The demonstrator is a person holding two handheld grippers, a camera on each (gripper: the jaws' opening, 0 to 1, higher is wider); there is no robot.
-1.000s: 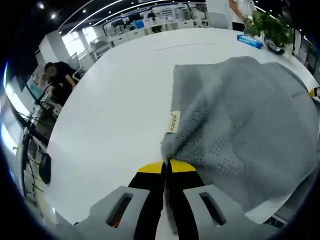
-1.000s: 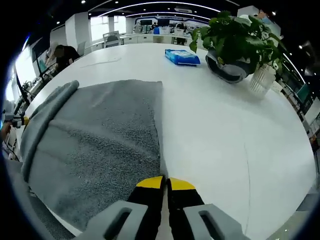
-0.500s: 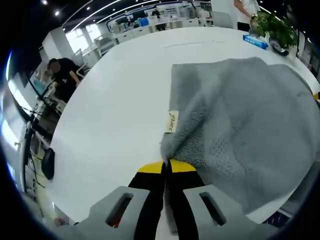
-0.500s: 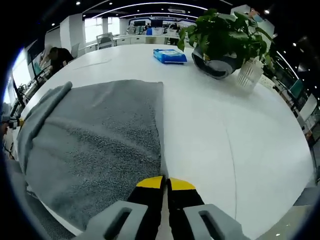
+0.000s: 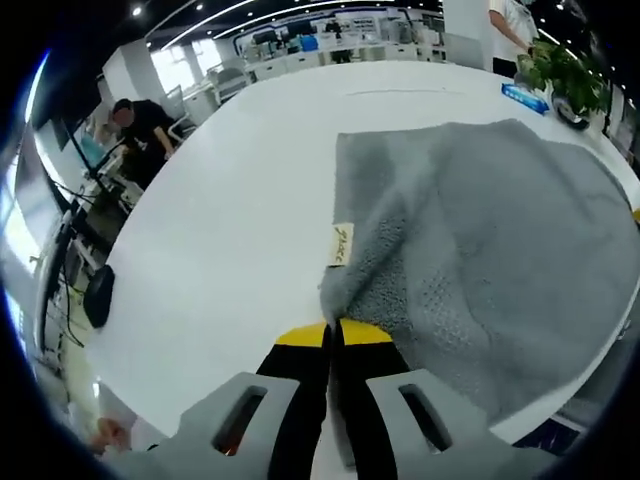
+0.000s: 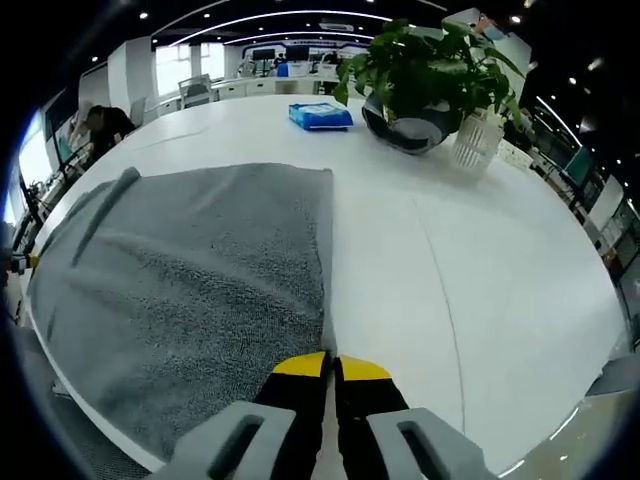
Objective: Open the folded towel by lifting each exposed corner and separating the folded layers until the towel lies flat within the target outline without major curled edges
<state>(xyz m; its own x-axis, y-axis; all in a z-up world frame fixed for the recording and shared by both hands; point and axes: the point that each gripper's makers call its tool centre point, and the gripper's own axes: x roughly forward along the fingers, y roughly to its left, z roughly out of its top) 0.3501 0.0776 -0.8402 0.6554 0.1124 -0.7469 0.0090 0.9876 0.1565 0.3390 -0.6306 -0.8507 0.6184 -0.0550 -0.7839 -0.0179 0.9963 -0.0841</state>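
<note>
1. Towel [image 5: 500, 250] running off the right edge of the left gripper view, far corner cut off.
2. Label [image 5: 341, 245] print too small to read.
3. Blue packet [image 6: 320, 115] lettering unreadable.

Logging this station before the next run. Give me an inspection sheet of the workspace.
Surface: white table, bare beside the towel; no target outline can be made out.
Job's things: grey towel spread over the table, one ridge near its left side; tag at the corner by the left gripper.
Clutter: potted plant, clear vase and blue pack at the far side, apart from the towel.
Grippers: left gripper shut on a towel corner; right gripper shut on the towel's near right corner.
Cables: some by the desks left of the table.
Surroundings: open office; person at a desk.
</note>
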